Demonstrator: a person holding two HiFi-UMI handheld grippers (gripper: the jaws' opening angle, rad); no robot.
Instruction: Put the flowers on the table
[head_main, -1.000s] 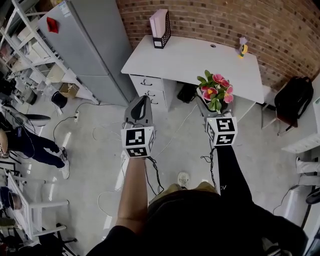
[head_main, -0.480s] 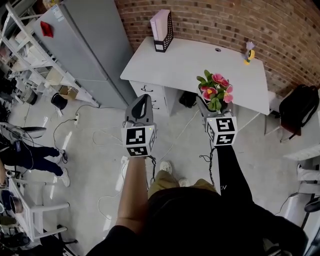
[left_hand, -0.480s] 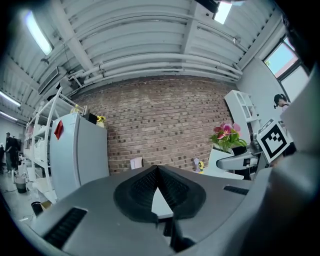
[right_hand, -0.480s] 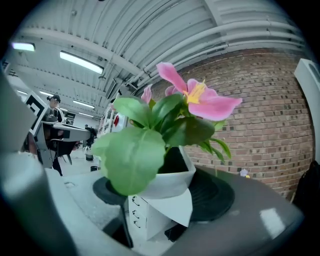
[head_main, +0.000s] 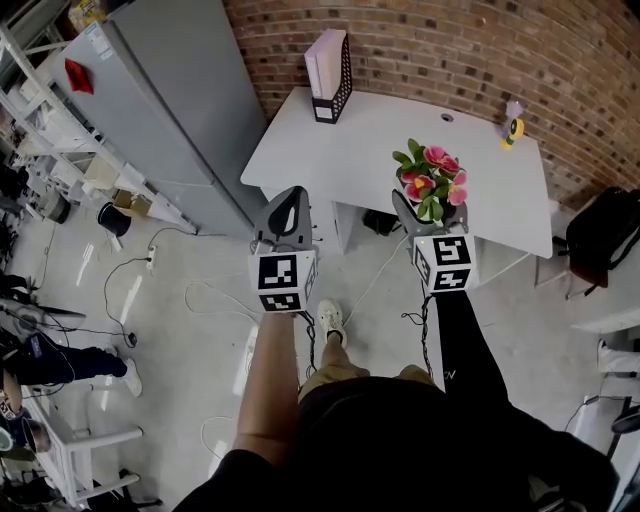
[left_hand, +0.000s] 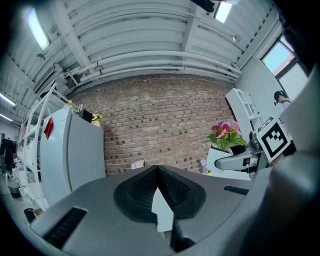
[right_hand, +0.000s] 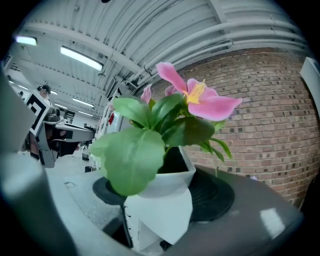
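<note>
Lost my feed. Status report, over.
Right gripper shut on white pot of pink flowers. Left gripper shut, empty. White desk ahead, path open.

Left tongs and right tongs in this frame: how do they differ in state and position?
The left tongs are closed on nothing, while the right tongs grip the white flower pot with its pink blooms. In the head view the left tongs appear toward the left end of the desk, and the right tongs appear farther right along its front edge. Both point toward the desk, and each carries a marker cube.
</note>
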